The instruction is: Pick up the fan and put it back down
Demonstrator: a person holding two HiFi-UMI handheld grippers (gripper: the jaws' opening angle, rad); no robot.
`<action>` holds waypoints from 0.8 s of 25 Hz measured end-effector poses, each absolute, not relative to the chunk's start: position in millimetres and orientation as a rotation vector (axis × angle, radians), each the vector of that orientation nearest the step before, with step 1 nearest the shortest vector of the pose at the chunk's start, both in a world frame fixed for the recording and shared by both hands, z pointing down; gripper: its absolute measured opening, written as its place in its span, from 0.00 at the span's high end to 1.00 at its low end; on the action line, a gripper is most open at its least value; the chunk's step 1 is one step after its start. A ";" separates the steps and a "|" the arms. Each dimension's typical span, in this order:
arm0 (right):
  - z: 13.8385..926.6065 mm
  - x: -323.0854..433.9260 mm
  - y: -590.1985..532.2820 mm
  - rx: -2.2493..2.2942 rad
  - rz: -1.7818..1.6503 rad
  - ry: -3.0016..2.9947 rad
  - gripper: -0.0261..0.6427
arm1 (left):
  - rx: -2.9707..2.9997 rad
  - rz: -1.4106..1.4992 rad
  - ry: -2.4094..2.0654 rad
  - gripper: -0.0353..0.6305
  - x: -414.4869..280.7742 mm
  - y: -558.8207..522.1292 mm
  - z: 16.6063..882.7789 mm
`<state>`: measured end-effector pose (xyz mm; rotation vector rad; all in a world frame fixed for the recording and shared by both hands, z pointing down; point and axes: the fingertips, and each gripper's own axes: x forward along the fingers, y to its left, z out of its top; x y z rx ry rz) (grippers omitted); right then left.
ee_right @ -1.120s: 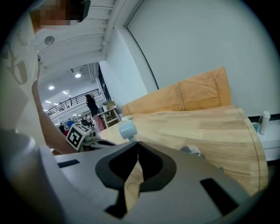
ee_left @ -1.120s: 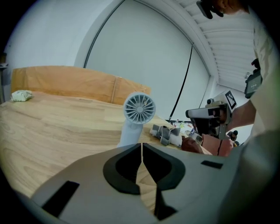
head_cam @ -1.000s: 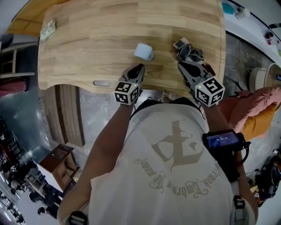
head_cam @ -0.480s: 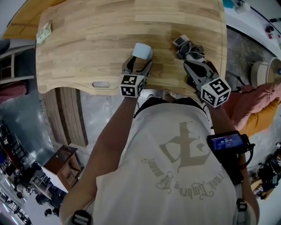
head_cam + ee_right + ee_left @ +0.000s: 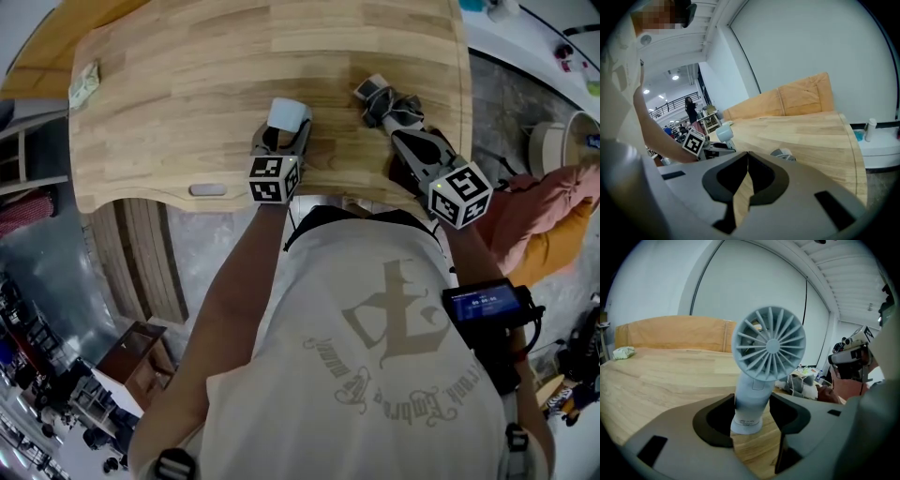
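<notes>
A pale blue hand fan stands upright on the wooden table near its front edge. In the left gripper view the fan's round grille faces the camera. My left gripper reaches round the fan's handle; its jaws have just been closing, and the pads now touch the handle on both sides. My right gripper is shut with nothing in it, its tips meeting low over the table to the right of the fan.
A grey and white bundle lies just beyond the right gripper. A crumpled packet sits at the table's far left. The table's right edge drops to the floor, with pink and orange cloth beside it.
The left gripper was shut and short of the fan; it opened, moved forward and now has the fan's handle between its jaws. The right gripper crept forward, still shut.
</notes>
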<state>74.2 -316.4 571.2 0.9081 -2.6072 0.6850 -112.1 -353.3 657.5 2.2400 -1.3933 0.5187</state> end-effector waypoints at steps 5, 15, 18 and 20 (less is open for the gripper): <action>570.6 80.5 -315.7 0.922 0.675 -2.600 0.94 | 2.234 0.532 -1.426 0.59 -111.9 -354.8 657.7; 563.0 90.3 -313.8 0.962 0.633 -2.596 0.94 | 2.259 0.518 -1.394 0.62 -104.0 -343.8 655.8; 562.8 82.3 -315.5 0.943 0.627 -2.614 0.94 | 2.267 0.501 -1.415 0.62 -111.3 -341.8 646.6; 560.7 81.5 -314.8 0.938 0.622 -2.621 0.94 | 2.277 0.489 -1.418 0.62 -110.8 -340.1 640.3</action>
